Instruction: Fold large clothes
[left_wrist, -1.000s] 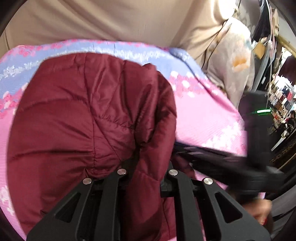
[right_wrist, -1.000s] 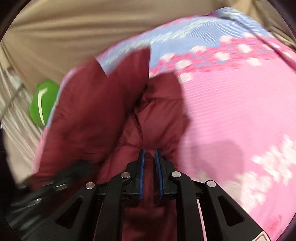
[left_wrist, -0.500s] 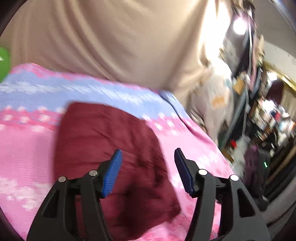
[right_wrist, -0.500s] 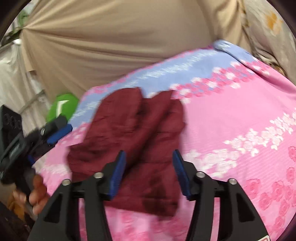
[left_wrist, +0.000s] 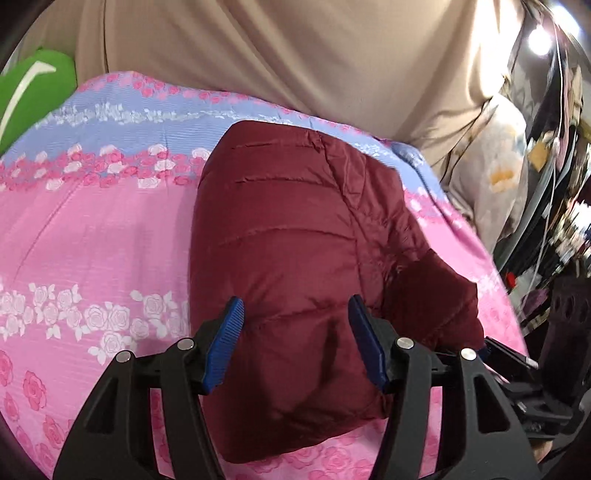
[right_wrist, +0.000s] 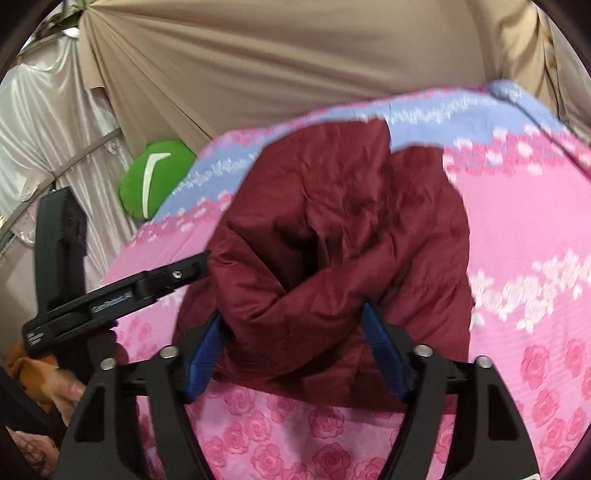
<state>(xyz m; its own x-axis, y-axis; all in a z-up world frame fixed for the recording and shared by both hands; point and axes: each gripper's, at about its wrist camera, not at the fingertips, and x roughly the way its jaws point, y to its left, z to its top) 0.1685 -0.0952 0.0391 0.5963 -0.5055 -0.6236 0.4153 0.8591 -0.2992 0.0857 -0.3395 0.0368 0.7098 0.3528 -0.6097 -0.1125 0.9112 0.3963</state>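
A dark red quilted jacket (left_wrist: 295, 251) lies folded in a compact bundle on a pink and blue floral bedspread (left_wrist: 92, 229). My left gripper (left_wrist: 295, 332) is open, its blue pads astride the jacket's near edge without gripping. In the right wrist view the jacket (right_wrist: 343, 236) lies bunched and creased. My right gripper (right_wrist: 295, 343) is open too, its blue pads either side of a raised fold at the near edge. The left gripper's black body (right_wrist: 110, 295) shows at the left of that view, held by a hand.
A green cushion (right_wrist: 155, 177) lies at the bed's far left corner. Beige curtains (left_wrist: 295, 55) hang behind the bed. A patterned cloth (left_wrist: 495, 177) and cluttered dark shelves (left_wrist: 565, 221) stand to the right. The bedspread (right_wrist: 535, 221) extends right of the jacket.
Both grippers were shut on the jacket a second ago, then opened and pulled back. Now both have come close to the jacket's near edge again, still open.
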